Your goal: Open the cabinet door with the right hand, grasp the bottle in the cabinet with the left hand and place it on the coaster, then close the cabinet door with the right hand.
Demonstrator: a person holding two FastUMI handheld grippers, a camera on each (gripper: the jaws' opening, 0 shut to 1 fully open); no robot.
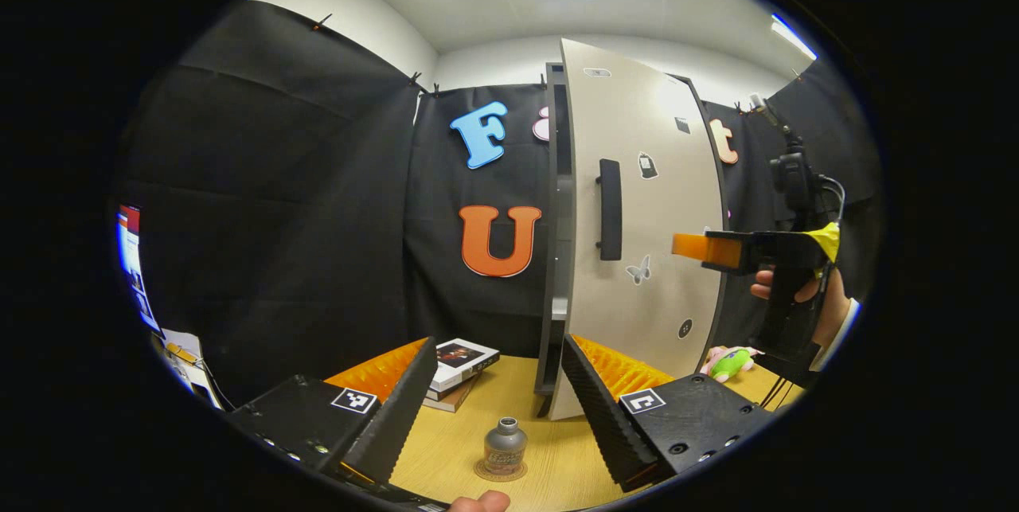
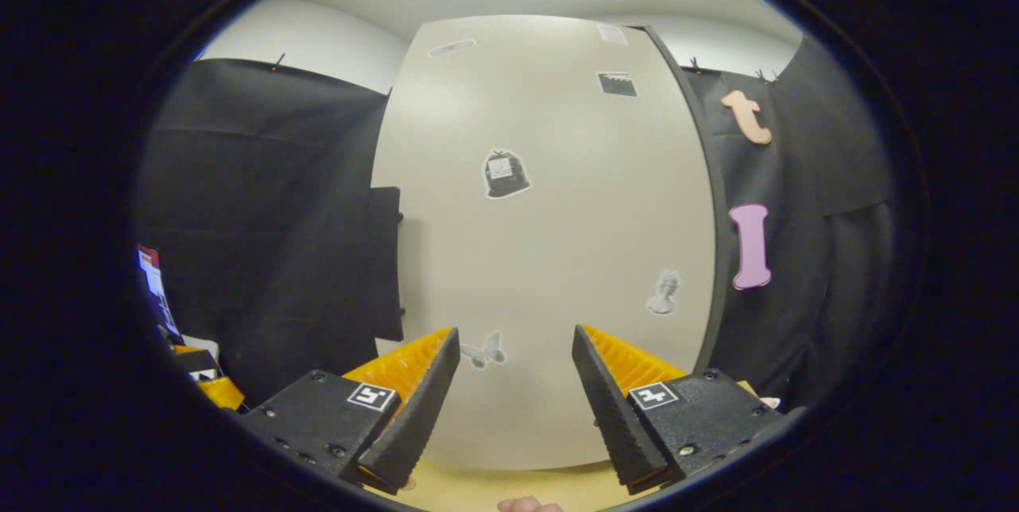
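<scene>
Small grey bottle (image 1: 505,446) sits on the round coaster (image 1: 501,471) on the wooden surface (image 1: 557,456); left tongs (image 1: 495,396) gape wide, empty. Right tongs (image 2: 515,388), also wide, face the beige cabinet door (image 2: 549,241), ajar.

the bottle (image 1: 505,446) stands on the coaster (image 1: 501,471) on the table (image 1: 549,464), before the cabinet door (image 1: 645,225), books (image 1: 458,373) behind-left.

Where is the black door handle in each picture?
Left gripper view: the handle is upright in the middle, on the door, left of the butterfly sticker.
Right gripper view: the handle is at the door's left edge, seen side-on.
Shared landmark: the butterfly sticker, low on the door, right of the handle.
</scene>
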